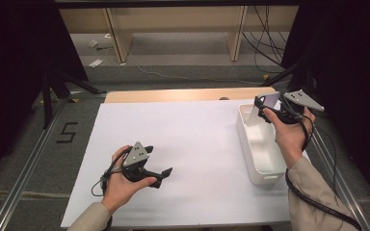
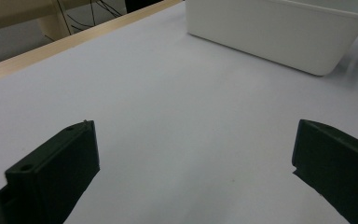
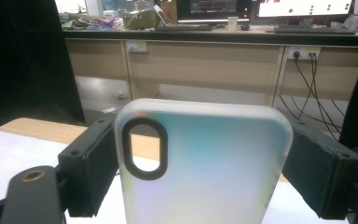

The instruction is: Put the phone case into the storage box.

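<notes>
White table [image 1: 192,144] mostly bare. Bin [image 1: 260,144] along right edge. Right gripper [image 1: 270,113] clamps phone case [image 3: 205,163] above bin's far end. Left gripper [image 1: 156,163] wide open, empty, near front edge.

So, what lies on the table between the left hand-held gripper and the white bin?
Nothing: in the high view, only bare white table sheet lies between the left hand-held gripper and the white bin.
</notes>
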Tool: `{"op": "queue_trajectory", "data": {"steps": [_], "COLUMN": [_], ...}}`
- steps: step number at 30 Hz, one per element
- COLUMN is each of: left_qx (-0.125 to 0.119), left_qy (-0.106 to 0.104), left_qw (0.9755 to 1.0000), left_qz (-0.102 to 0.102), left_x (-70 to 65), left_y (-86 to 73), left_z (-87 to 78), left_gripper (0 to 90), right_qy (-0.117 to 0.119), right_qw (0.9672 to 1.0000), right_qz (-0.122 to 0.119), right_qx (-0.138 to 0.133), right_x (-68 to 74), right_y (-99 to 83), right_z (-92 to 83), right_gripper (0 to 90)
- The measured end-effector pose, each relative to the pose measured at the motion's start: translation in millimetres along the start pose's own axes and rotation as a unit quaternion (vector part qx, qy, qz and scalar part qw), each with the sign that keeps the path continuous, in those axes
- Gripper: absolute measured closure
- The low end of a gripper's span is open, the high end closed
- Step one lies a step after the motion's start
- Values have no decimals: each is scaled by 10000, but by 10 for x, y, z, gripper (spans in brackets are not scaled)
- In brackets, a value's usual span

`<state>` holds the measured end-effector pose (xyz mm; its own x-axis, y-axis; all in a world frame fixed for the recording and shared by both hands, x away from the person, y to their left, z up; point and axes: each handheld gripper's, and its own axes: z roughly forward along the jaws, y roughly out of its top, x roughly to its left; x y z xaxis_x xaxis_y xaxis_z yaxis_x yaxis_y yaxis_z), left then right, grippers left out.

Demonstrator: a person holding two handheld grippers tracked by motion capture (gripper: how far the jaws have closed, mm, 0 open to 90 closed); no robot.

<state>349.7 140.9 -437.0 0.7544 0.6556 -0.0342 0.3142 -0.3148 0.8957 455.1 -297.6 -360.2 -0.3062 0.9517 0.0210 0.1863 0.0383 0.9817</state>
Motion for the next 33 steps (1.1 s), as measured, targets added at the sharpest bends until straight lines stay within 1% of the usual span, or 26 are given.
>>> {"op": "queue_trajectory", "data": {"steps": [7,17,33], "left_qx": [1,0,10], "left_qy": [-2,7,17], "left_qw": [10000,10000,10000], "left_qz": [2,-2,-1], "left_x": [4,10,13], "left_y": [-2,-3,-6], "left_z": [0,1,0], "left_gripper": [0,0,0], "right_qy": [-16,-33,-64], "right_qw": [10000,10000,9999], "right_qz": [-29,-63,-48], "right_qx": [35,18,77], "right_x": [-4,-17,-44], "right_y": [-4,7,1], "right_z": [16,27,94], "right_gripper": [179,179,179]}}
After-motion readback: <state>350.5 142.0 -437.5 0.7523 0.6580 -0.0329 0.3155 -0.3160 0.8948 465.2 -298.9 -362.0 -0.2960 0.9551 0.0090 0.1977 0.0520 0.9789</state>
